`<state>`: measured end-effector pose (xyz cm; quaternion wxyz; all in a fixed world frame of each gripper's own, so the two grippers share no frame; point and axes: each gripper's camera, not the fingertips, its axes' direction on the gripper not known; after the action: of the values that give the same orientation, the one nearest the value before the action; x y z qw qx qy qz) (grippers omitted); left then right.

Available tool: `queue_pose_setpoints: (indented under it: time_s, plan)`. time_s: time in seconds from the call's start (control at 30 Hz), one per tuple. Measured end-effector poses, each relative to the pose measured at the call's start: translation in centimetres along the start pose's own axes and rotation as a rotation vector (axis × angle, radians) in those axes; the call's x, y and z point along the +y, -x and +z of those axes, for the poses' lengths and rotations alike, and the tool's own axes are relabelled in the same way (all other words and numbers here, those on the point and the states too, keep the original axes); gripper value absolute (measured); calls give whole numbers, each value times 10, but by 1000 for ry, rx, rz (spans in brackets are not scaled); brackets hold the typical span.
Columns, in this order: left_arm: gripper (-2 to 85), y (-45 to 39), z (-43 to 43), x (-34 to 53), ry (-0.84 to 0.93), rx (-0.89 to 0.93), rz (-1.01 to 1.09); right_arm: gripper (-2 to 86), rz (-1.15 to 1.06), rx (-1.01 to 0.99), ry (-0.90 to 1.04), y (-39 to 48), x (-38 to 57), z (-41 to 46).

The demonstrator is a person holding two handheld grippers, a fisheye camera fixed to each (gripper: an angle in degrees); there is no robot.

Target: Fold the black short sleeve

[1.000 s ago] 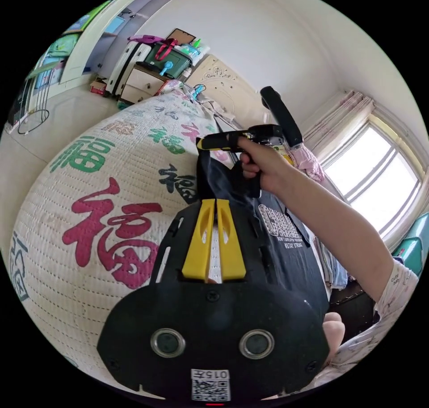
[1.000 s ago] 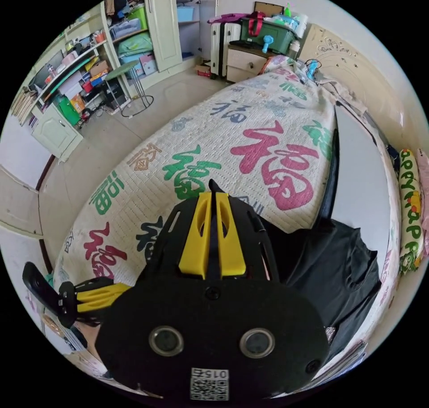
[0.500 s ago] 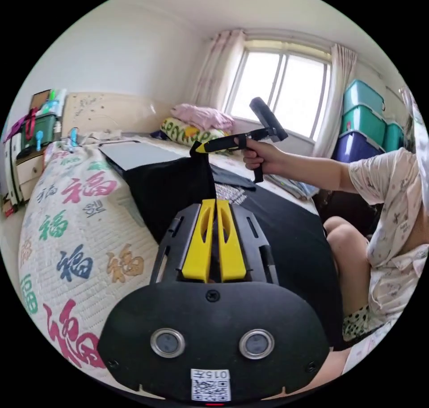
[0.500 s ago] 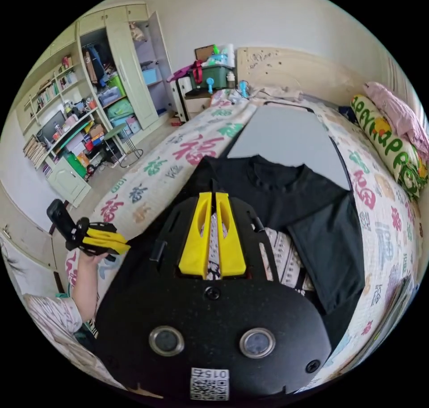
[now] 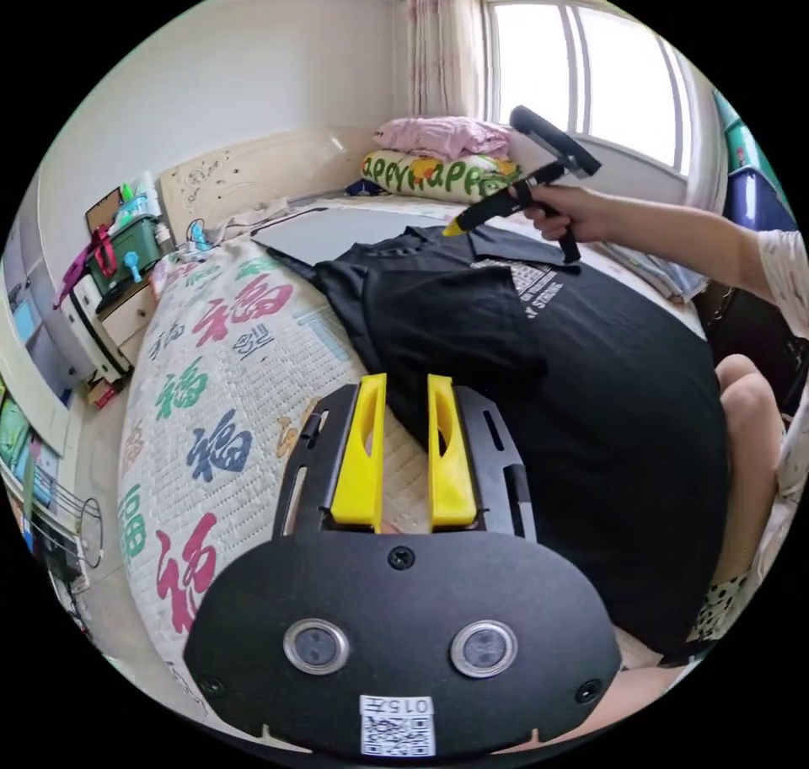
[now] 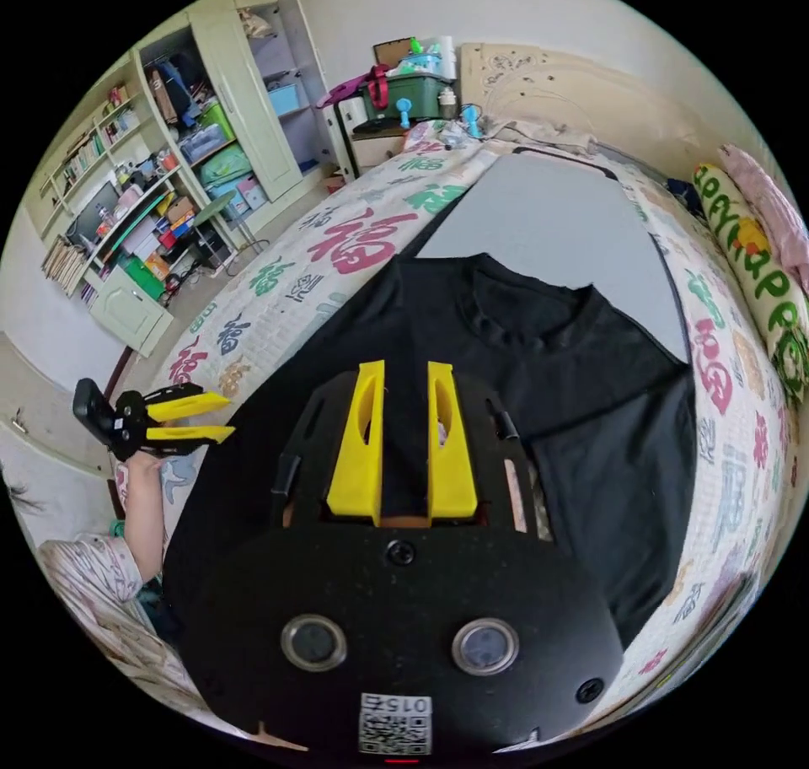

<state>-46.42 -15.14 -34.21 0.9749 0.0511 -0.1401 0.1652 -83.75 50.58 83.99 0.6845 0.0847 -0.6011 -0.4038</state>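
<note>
Both claws released since half-second ago: left claw (image 5: 403, 381), right claw (image 6: 403, 368) jaws apart, empty, above black shirt (image 6: 607, 432).

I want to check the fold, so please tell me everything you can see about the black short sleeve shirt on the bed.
The black short sleeve shirt looks like soft, matte knit fabric. It lies spread on the patterned bed cover, its round collar toward the grey board, which its upper part overlaps. One side is folded over the body, hiding part of a white print. The hem hangs over the bed edge by the person's knee. Both tools, left and right, are open above it.
</note>
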Motion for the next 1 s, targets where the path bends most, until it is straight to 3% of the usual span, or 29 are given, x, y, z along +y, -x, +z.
queue_pose_setpoints:
  time_s: [0.27,0.4,0.53,0.7,0.87,1.0]
  plan:
    - [80,-22,54,24,86,-111,91,95,-49,1,146,16,-58,89]
    - [37,-14,67,39,92,-113,73,6,7,19,172,8,-67,108]
    - [24,8,60,61,46,-113,26,-5,61,41,133,9,-83,110]
    - [25,19,75,74,93,-119,31,35,1,171,174,29,-101,118]
    - [41,39,79,87,89,-119,8,133,22,120,230,2,-94,100]
    - [33,54,81,97,85,-117,11,80,20,-7,295,-23,-82,93]
